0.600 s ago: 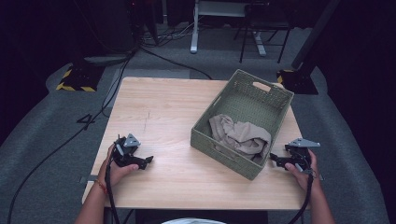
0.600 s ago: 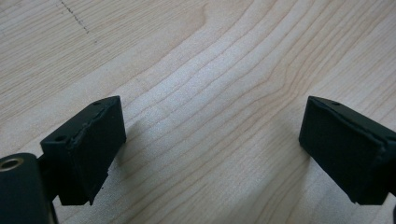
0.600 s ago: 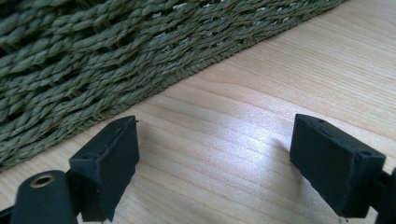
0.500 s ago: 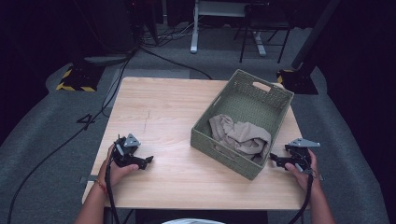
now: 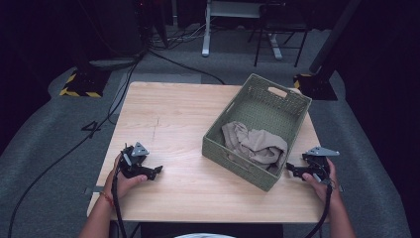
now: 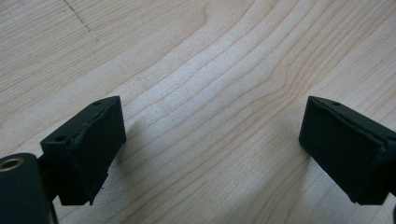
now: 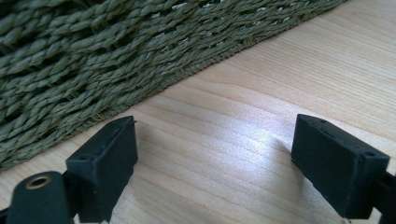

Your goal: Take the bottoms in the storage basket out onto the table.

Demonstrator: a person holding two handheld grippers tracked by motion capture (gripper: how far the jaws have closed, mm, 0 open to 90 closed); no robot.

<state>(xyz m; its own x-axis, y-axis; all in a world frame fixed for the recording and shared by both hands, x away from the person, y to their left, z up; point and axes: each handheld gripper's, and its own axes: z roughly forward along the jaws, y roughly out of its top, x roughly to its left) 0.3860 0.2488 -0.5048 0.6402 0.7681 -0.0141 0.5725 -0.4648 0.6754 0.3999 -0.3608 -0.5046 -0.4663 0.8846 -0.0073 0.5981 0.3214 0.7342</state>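
Observation:
A green woven basket (image 5: 292, 101) stands on the right half of the wooden table (image 5: 183, 119), with a crumpled beige cloth (image 5: 255, 144) inside it. My left gripper (image 5: 157, 170) rests on the table near its front left, held by a hand, jaws wide apart with only bare wood between them (image 6: 210, 135). My right gripper (image 5: 289, 169) rests at the front right, pointing at the basket's near right wall (image 7: 93, 65), and is open with nothing between its jaws (image 7: 212, 154).
Dark grey floor surrounds the table, with cables, a yellow-and-black striped base (image 5: 81, 84) at the back left and desk legs (image 5: 205, 29) behind. Bare wood lies between my left gripper and the basket.

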